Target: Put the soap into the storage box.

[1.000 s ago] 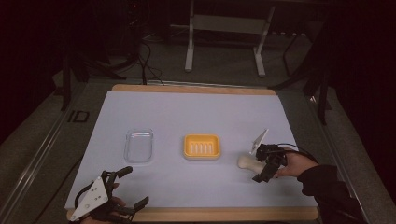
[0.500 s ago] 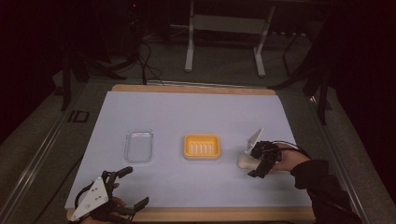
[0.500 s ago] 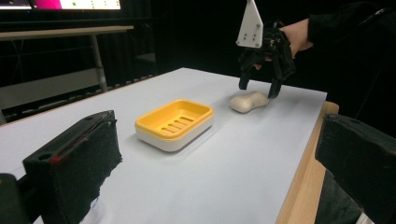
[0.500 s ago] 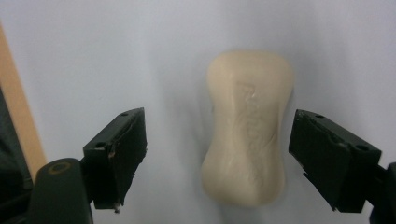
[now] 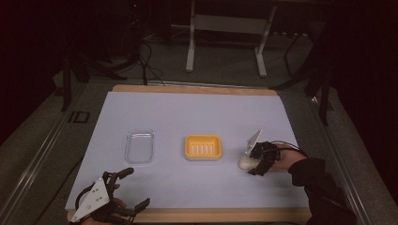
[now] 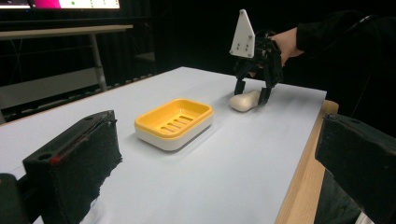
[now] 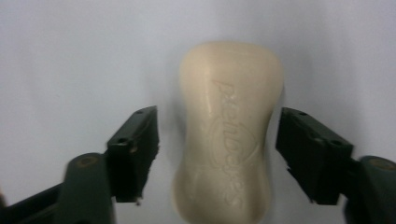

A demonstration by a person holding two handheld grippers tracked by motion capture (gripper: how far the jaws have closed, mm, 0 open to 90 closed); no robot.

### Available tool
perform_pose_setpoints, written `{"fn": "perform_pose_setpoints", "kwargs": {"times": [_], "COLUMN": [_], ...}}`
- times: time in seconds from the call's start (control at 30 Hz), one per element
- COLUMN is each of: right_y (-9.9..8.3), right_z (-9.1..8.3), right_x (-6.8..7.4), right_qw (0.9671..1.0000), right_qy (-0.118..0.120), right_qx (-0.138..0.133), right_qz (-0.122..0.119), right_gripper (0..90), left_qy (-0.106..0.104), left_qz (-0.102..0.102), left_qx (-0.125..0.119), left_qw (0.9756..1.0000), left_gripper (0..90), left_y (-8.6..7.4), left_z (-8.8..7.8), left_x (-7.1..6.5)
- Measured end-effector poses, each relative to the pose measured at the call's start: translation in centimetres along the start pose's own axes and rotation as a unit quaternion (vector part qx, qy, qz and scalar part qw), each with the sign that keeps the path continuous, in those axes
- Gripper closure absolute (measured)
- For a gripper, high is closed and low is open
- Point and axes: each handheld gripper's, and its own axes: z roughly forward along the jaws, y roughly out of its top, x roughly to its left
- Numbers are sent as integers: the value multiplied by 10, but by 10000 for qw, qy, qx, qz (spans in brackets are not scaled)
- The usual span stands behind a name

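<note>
Darkness swallows the room beyond my white-covered table (image 5: 197, 112), leaving only faint desk legs. My right gripper (image 7: 217, 156) straddles the cream soap bar (image 7: 229, 130), jaws spread, a gap on each side; the bar's near end is cut off and its embossed lettering is blurred. It lies right of the yellow soap dish (image 5: 202, 147). My left gripper (image 5: 126, 190) rests released at the near-left edge, beside the clear lid (image 5: 140, 146).

A cream soap bar (image 7: 227, 130) with embossed lettering lies right of the yellow, white-based soap dish (image 5: 202, 147); a clear lid (image 5: 139, 146) lies left of it on the pale blue tabletop (image 5: 187, 112).
</note>
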Motion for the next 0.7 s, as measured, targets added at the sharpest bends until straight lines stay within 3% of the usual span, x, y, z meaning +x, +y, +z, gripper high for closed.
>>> {"fn": "perform_pose_setpoints", "kwargs": {"times": [0.23, 0.47, 0.6, 0.7], "right_y": [-1, 2, 6, 9], "right_z": [8, 10, 10, 10], "right_x": [-3, -3, 0, 1], "right_qw": [9998, 9996, 9991, 9987], "right_qy": [59, -31, -31, -42], "right_qx": [162, 269, 414, 501], "right_qz": [24, 23, -23, 13], "right_gripper": [337, 397, 491, 495], "left_qy": [-5, 0, -4, 1], "left_qz": [11, 18, 30, 22], "left_qx": [14, 24, 36, 34], "left_qw": [10000, 10000, 10000, 10000], "left_gripper": [1, 1, 1, 1], "left_y": [0, 0, 0, 0], "left_z": [0, 0, 1, 1], "left_x": [0, 0, 0, 0]}}
